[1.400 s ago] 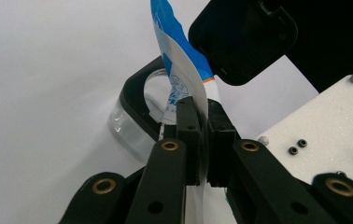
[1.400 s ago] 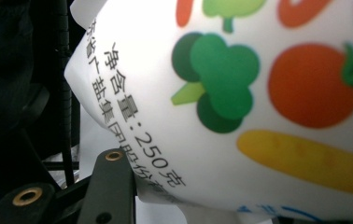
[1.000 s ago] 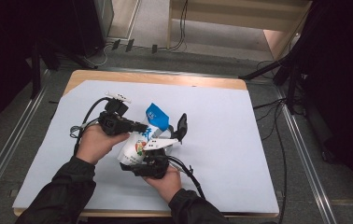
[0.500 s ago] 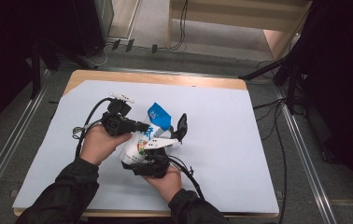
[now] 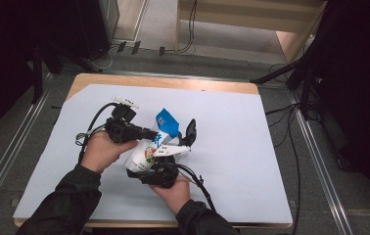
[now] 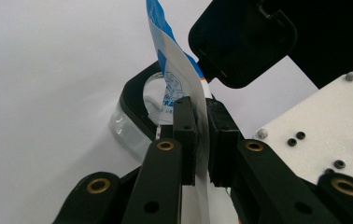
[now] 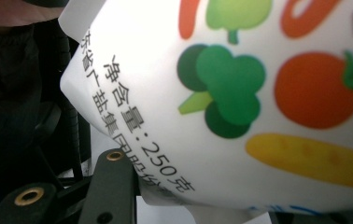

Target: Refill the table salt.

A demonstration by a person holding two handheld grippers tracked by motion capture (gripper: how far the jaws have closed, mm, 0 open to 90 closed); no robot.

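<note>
A: What is the left gripper (image 6: 201,140) doing?
B: Its jaws, just eased slightly, are pinching the salt pouch's (image 5: 150,147) blue top edge, centre frame.
A: And the right gripper (image 5: 166,164)?
B: It is clasping the pouch's body, just above the white table cover (image 5: 242,147).

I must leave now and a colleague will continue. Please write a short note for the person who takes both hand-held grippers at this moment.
Left hand-held gripper: jaws pinched on the blue top edge of the pouch; they have just eased open slightly, but the film sits between the pads.
Right hand-held gripper: holds the pouch's white lower body, printed with vegetables.
Position: the pouch is held above the white table cover, near the middle. A clear container with a black rim lies on the cover just beyond the left jaws.
Done: pouch picked up and held at both ends.
Left: apparently opening or emptying it; whether it is open I cannot tell.
</note>
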